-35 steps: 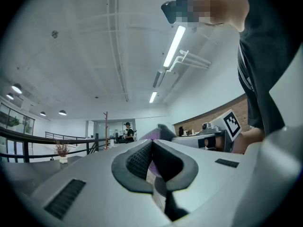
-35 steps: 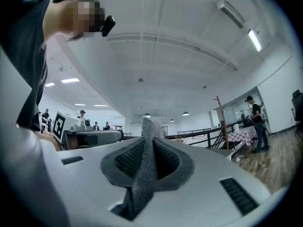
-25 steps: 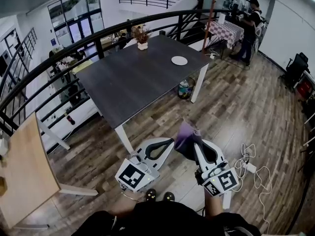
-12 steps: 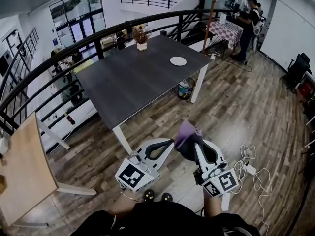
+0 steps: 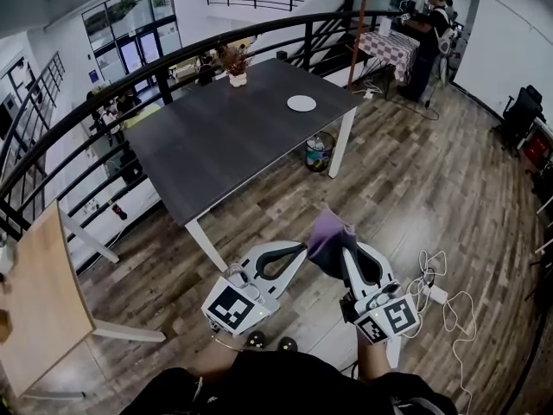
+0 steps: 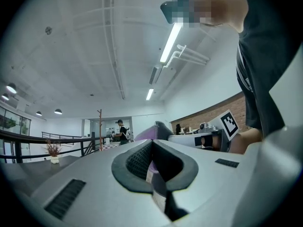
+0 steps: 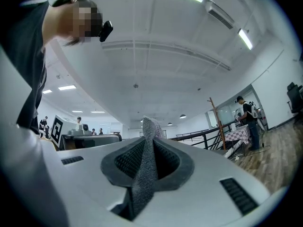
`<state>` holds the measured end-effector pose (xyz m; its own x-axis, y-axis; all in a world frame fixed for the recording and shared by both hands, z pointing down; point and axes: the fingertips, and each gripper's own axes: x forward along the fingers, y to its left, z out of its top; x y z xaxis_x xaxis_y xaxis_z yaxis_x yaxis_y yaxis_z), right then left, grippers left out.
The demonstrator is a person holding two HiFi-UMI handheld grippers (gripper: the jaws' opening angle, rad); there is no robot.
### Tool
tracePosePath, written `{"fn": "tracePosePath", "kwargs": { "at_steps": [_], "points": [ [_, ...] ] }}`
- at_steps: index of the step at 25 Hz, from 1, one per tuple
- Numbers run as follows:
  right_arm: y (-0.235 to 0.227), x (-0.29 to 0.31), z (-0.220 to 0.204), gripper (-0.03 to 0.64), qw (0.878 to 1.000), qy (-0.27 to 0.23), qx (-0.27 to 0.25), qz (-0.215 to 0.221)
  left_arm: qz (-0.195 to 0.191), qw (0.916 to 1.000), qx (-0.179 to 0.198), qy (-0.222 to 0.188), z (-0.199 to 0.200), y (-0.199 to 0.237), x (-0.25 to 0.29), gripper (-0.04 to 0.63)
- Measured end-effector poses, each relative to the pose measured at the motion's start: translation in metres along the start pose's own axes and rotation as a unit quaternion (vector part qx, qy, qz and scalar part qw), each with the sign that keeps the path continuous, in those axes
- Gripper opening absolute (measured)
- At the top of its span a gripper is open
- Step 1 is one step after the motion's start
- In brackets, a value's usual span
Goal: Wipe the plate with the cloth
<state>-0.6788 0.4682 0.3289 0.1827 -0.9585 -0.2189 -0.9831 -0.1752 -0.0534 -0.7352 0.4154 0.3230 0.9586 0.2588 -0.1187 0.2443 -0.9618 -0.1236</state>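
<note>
A small white plate [image 5: 301, 103] lies near the far right corner of the dark table [image 5: 216, 154], well ahead of both grippers. My right gripper [image 5: 340, 254] is shut on a lilac-grey cloth [image 5: 327, 237] that sticks up past its tips; in the right gripper view the cloth [image 7: 144, 169] runs pinched between the closed jaws of the right gripper [image 7: 147, 161]. My left gripper [image 5: 299, 251] is shut, its tip close beside the cloth. In the left gripper view, the left gripper [image 6: 152, 163] shows a closed slit with a pale lilac sliver in it, and the cloth [image 6: 147, 135] rises just beyond.
A vase of dried flowers [image 5: 237, 77] stands at the table's far edge. A black railing [image 5: 95, 102] curves behind. A bin [image 5: 318, 155] sits under the table's right end, cables [image 5: 439, 290] lie on the wood floor at right, a light wooden table [image 5: 39, 305] at left. A person [image 5: 423, 37] stands far back.
The table and plate have drifted left in the head view as I walk. Both grippers keep their pose and the cloth stays pinched in the right one.
</note>
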Motion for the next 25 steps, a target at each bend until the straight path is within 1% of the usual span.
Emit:
{"fn": "tracePosePath", "kwargs": {
  "at_steps": [4,10,15,19,25],
  "points": [
    [-0.003,-0.007,0.003,0.046,1.000,-0.003,-0.012,0.016,-0.009,0.9999,0.006,-0.003,-0.001,-0.010,0.013,0.008],
    [-0.012,-0.016,0.002,0.046,1.000,-0.006,-0.004,0.012,-0.013,0.9999,0.008,-0.007,0.000,-0.018,0.024,0.008],
    [-0.022,-0.008,-0.002,0.046,1.000,-0.007,0.000,0.008,-0.010,0.9999,0.008,-0.002,-0.007,-0.008,0.029,0.008],
    [-0.026,0.004,-0.006,0.045,1.000,-0.003,-0.002,0.022,-0.005,1.0000,0.005,0.001,-0.010,0.001,0.035,0.008],
    [-0.040,0.024,-0.008,0.045,1.000,-0.003,-0.004,0.023,-0.012,0.9999,0.001,-0.007,-0.012,0.021,0.054,0.008]
  ]
}}
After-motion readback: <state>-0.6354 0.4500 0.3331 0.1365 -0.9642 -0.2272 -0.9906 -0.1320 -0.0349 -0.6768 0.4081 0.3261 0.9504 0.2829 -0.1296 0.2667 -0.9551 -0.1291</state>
